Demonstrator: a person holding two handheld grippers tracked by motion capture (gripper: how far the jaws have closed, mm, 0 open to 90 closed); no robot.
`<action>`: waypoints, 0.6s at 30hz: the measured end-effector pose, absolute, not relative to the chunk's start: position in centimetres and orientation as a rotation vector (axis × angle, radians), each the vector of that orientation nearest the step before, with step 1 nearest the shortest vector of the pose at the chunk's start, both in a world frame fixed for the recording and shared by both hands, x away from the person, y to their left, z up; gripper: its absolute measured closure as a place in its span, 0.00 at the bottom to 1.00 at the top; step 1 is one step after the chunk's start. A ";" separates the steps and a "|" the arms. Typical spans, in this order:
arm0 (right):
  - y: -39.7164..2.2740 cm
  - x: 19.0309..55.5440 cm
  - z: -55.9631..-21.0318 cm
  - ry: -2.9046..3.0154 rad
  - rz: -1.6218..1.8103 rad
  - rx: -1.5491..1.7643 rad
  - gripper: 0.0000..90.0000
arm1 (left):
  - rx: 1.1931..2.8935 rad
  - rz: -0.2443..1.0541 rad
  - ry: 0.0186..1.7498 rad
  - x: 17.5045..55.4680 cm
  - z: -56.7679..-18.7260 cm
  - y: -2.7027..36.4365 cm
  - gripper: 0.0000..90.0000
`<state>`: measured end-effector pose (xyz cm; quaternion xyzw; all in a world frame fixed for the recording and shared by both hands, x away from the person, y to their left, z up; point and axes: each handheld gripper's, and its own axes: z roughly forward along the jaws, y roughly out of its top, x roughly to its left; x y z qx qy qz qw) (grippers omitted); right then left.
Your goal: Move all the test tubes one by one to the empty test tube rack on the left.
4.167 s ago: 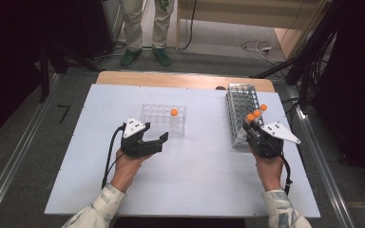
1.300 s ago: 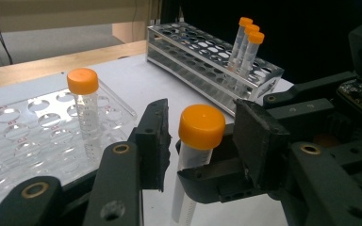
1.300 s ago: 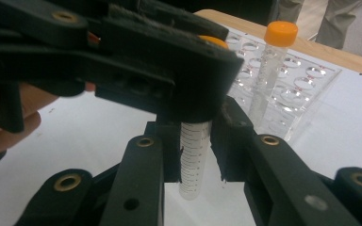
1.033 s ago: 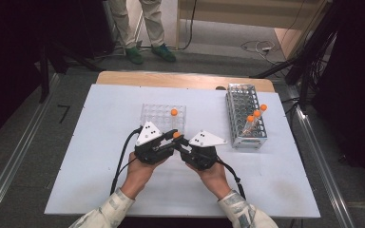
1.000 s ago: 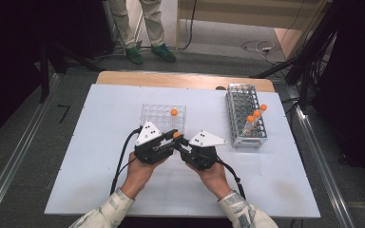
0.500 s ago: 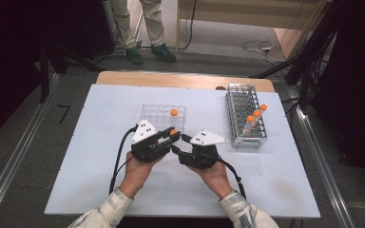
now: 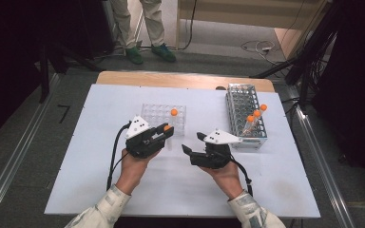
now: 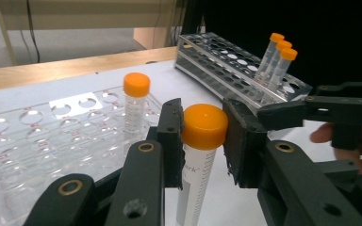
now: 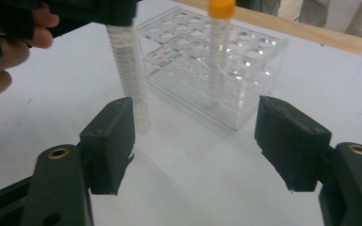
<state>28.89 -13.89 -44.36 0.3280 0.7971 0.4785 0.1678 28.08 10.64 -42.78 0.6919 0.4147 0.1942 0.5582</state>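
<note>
My left gripper point(image 7: 168, 132) is shut on an orange-capped clear tube point(image 7: 167, 128) and holds it upright just in front of the clear plastic rack point(image 7: 154, 112). In the left gripper view both pads press the tube point(image 8: 202, 141) right under its cap. The rack point(image 8: 37, 141) holds one more orange-capped tube point(image 8: 135, 101) point(image 7: 174, 112). To the right, my right gripper point(image 7: 193, 142) point(image 9: 195, 136) stands open; its jaws have just been opening and nothing is between them. In its view the held tube point(image 9: 132, 70) hangs beyond the left jaw.
A metal wire rack point(image 7: 241, 102) at the right rear carries three orange-capped tubes point(image 7: 256, 114). The white table board point(image 7: 100, 180) has a wooden strip along its far edge. A person's legs point(image 7: 142, 23) stand beyond the table.
The right gripper, which met the left one at the tube, has opened and drawn back to the right. The left gripper keeps the tube.
</note>
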 end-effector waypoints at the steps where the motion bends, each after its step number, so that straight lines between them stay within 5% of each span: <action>1: -14.2 28.9 -44.4 2.261 1.358 0.950 0.30 | 1.625 0.463 0.985 28.2 -42.7 10.8 0.78; 18: -19.8 28.6 -44.6 2.184 1.318 1.062 0.28 | 1.598 0.507 1.041 29.7 -41.4 11.9 0.78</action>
